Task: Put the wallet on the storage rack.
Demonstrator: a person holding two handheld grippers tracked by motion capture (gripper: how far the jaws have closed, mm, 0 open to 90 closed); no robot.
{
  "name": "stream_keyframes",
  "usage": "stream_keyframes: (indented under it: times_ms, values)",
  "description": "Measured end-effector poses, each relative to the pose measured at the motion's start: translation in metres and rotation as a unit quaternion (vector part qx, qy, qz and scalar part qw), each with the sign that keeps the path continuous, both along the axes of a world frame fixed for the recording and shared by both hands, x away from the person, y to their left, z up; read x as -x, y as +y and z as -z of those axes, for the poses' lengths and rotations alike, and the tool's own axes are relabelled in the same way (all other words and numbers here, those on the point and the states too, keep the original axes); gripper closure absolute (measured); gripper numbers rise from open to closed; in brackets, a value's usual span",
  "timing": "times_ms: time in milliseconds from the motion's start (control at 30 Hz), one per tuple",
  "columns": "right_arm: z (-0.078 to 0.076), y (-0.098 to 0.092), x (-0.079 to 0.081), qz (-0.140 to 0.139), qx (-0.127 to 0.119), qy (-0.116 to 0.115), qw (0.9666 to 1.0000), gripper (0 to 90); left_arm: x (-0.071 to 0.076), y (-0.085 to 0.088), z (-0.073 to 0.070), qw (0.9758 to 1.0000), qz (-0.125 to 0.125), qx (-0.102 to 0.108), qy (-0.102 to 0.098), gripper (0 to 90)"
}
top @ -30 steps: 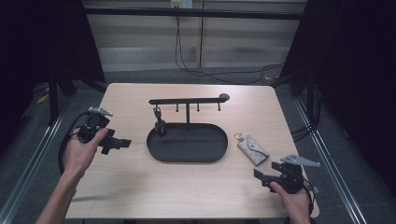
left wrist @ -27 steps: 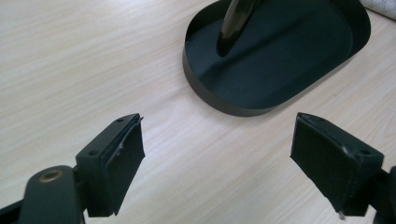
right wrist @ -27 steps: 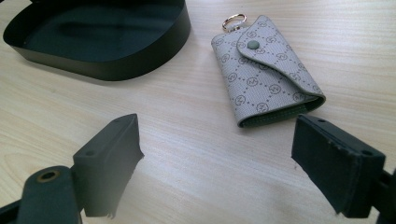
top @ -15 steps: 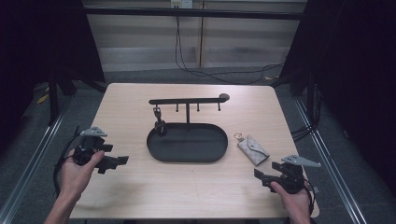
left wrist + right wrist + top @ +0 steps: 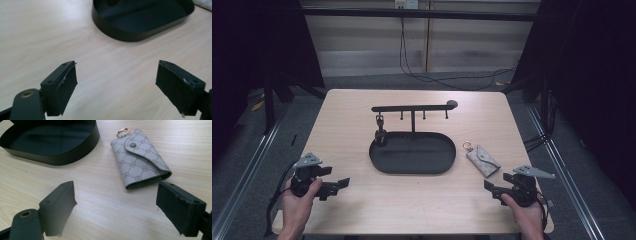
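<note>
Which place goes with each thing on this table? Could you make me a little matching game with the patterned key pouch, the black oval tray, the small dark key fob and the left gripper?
Things:
1. grey patterned fabric key pouch with a snap flap
2. black oval metal tray
3. small dark key fob
4. left gripper

Places:
A. hanging from a hook of the black rail above the tray
B. near the table's front left corner, jaws open
C. middle of the table
D. flat on the wood, right of the tray

Pairs: 1-D, 2-C, 3-A, 4-B
</note>
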State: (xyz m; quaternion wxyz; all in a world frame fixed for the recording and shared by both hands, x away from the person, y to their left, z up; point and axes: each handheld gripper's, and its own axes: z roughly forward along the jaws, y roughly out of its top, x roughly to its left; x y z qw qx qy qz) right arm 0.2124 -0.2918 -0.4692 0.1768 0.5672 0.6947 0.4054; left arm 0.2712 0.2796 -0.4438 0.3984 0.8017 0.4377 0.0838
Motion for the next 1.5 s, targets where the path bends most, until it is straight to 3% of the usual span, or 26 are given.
stream_keyframes:
  times_ms: [133, 267, 333, 467, 500, 733, 867, 1067, 1233, 1433, 1500]
  values:
    - [-0.001, -0.001, -0.001, -0.001, -0.003, 0.001, 1.0000, 15.2, 0.009, -0.003, 0.006, 0.9999, 0.008, 0.010, -0.010, 16.3]
    - [-0.002, 0.000, -0.002, -0.001, -0.002, 0.002, 1.0000, 15.3, 0.014, -0.001, 0.008, 0.9990, 0.002, 0.040, -0.021, 16.4]
    - [-0.002, 0.000, -0.002, -0.001, -0.006, 0.005, 1.0000, 15.5, 0.018, -0.002, 0.012, 0.9990, -0.015, 0.029, -0.031, 19.7]
    - [-0.004, -0.001, -0.005, -0.004, -0.010, 0.014, 0.9999, 19.5, 0.017, -0.004, 0.021, 0.9994, -0.003, 0.031, -0.013, 21.1]
    - [-0.005, -0.001, -0.007, -0.006, -0.010, 0.016, 0.9998, 19.1, 0.017, -0.004, 0.021, 0.9995, 0.000, 0.026, -0.016, 21.1]
    - [-0.009, -0.006, -0.024, -0.020, -0.020, 0.047, 0.9985, 18.7, 0.019, -0.003, 0.019, 0.9986, 0.019, 0.038, -0.030, 20.6]
    - [-0.014, -0.005, -0.037, -0.032, -0.024, 0.081, 0.9959, 24.1, 0.020, -0.004, 0.017, 0.9983, 0.021, 0.042, -0.034, 20.5]
    - [-0.024, 0.006, -0.060, -0.047, 0.001, 0.098, 0.9941, 24.0, 0.023, -0.003, 0.016, 0.9979, 0.027, 0.051, -0.032, 20.0]
    - [-0.028, 0.011, -0.076, -0.059, 0.016, 0.121, 0.9907, 20.2, 0.025, -0.002, 0.016, 0.9973, 0.032, 0.059, -0.030, 20.0]
    - [-0.037, 0.014, -0.095, -0.060, 0.038, 0.136, 0.9881, 18.8, 0.027, -0.004, 0.013, 0.9970, 0.033, 0.058, -0.038, 20.0]
    - [-0.037, 0.016, -0.100, -0.060, 0.040, 0.144, 0.9870, 18.9, 0.030, -0.007, 0.011, 0.9974, 0.036, 0.049, -0.038, 19.9]
